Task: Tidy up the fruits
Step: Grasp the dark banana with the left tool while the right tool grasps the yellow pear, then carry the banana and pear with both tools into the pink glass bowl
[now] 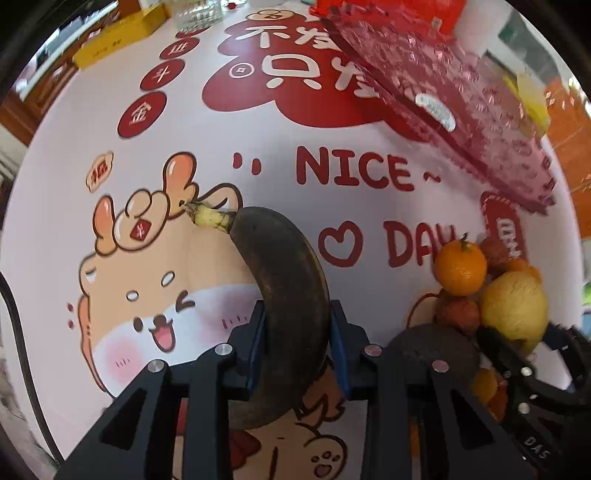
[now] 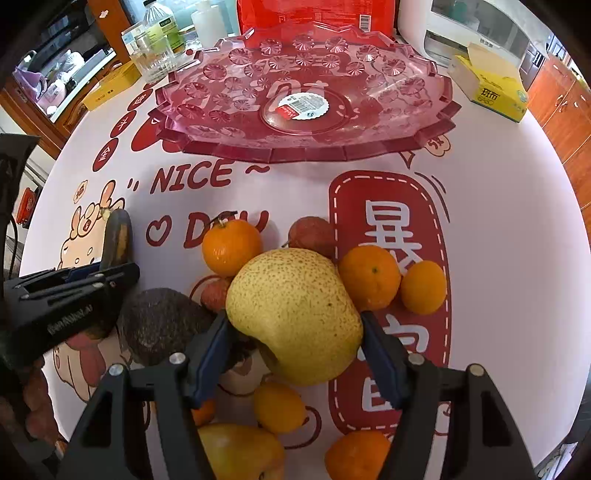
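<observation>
My left gripper is shut on a blackened banana with a yellow stem, held over the printed tablecloth; it also shows at the left of the right wrist view. My right gripper is shut on a yellow speckled pear. Around the pear lie a dark avocado, several tangerines, lychees and another pear. A pink transparent fruit plate sits empty further back.
A yellow tissue box stands at the back right. Glass jars and bottles and a red package stand behind the plate. A yellow box lies at the far left edge.
</observation>
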{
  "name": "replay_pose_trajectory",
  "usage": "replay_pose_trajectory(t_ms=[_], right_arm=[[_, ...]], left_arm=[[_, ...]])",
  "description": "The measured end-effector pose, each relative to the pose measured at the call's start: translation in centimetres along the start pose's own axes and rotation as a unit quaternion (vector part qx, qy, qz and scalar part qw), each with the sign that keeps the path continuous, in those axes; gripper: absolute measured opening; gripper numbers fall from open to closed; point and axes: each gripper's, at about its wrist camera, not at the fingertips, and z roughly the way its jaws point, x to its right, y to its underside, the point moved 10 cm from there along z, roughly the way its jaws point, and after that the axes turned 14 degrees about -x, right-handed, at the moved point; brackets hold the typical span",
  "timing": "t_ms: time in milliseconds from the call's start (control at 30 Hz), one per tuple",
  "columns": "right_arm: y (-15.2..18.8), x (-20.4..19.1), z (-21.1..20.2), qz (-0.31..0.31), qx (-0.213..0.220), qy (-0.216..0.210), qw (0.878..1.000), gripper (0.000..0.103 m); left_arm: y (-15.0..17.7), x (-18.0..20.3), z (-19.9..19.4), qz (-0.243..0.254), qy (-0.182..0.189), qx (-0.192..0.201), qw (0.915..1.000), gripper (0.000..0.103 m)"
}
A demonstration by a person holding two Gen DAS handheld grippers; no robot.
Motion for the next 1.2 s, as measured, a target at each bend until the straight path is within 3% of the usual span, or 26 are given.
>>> replay_pose_trajectory(t_ms=[133,367,733,933,1200], right_arm=[[0.5,0.1,-0.6,0.004,0.007,-0.004,1.000,0.068],[1.3,0.1,-3.0,-0.002,0.029,-0.009,1.000,0.068],[2.4,1.5,-10.9,-0.022,0.096,-0.010,0.995,0.068],[0.9,3.3,-17.9,-0.035,0.157,-0.001,0.987,0.068],[-3.9,5.1,-26.8,-0.047,0.220,0.005,0.974,0.068]], left_arm=[[0.9,-0.7,-1.5,-0.004,0.021,0.011,0.9997,0.029],[3.6,-0.9,-6.5,0.007,0.017,0.043,0.9989,0.029],[6.0,2.1,-16.7,0.056,0.015,0.111,0.9922,0.029],[5.4,4.3,-23.6,0.090,-0.015,0.168,0.9815,0.029],[2.3,6.7,-32.7,0.125,-0.067,0.229,0.9632,0.029]])
